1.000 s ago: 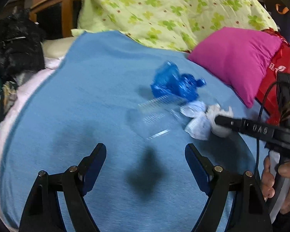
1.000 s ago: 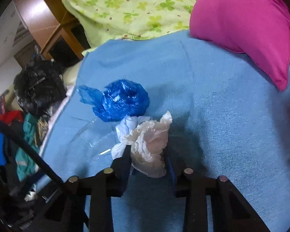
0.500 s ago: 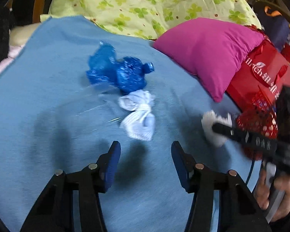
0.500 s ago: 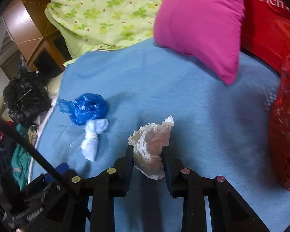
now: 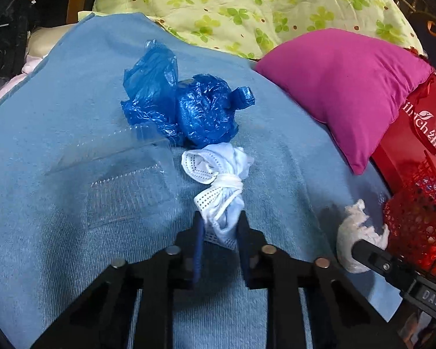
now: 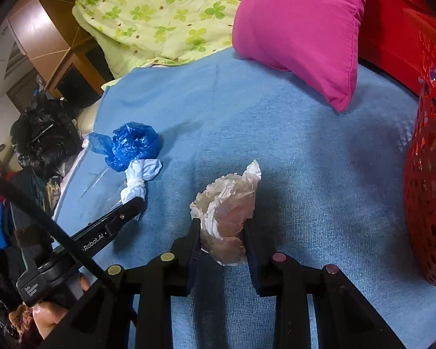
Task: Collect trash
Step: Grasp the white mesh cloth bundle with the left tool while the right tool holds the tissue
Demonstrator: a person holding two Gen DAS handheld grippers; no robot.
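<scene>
Home bedroom: blue bedspread (image 5: 58, 93), clover-print quilt (image 5: 247, 5), magenta pillow (image 5: 348, 87).

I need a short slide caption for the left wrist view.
Left gripper shut on the tied face mask, beside the blue plastic bag.

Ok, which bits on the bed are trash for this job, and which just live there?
Job:
knotted face mask in left claw
crumpled tissue in right claw
blue plastic bag
clear plastic tray
red mesh basket

Lying about:
pink pillow
clover quilt
blue blanket
</scene>
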